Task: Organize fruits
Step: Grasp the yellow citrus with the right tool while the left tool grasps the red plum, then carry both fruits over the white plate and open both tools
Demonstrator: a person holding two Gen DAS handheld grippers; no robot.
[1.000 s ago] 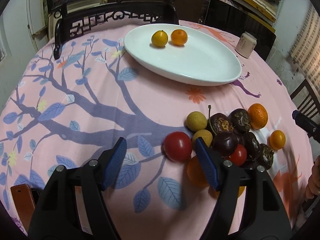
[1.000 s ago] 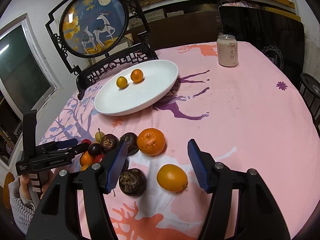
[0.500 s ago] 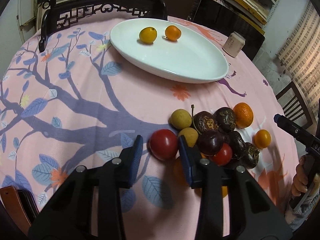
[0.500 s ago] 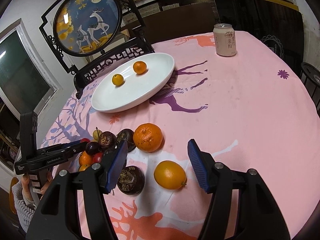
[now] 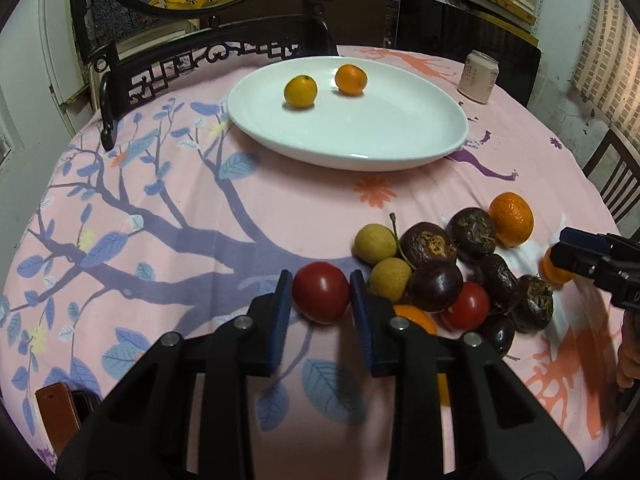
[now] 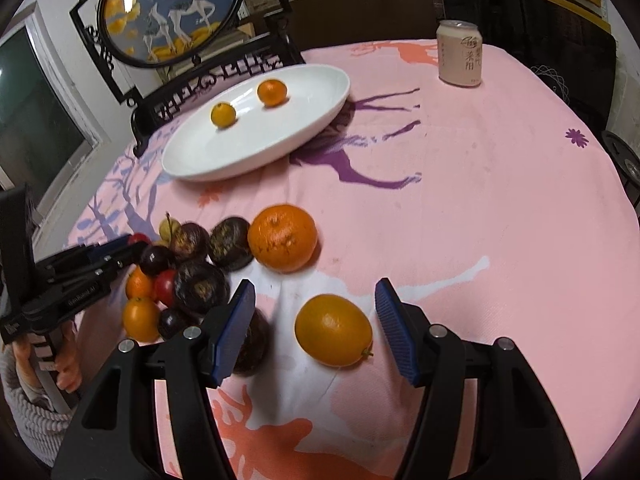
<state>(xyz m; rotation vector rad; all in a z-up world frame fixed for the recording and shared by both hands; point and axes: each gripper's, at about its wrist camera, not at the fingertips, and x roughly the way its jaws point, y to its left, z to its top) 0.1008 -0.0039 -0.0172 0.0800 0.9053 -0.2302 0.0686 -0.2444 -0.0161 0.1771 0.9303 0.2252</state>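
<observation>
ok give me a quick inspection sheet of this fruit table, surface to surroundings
surface: round table under a pink tablecloth with a tree and deer print.
job's things: white plate holding two small orange fruits; heap of dark, red, yellow and orange fruits on the cloth; lone orange fruit apart from it.
clutter: drink can at the far edge; brown case at the near left edge.
grippers: left claw has just been closing and grips the red tomato; right claw open around the lone orange fruit, not touching.
cables: nothing seen.
surroundings: framed deer panel, shelves, dark chairs.
</observation>
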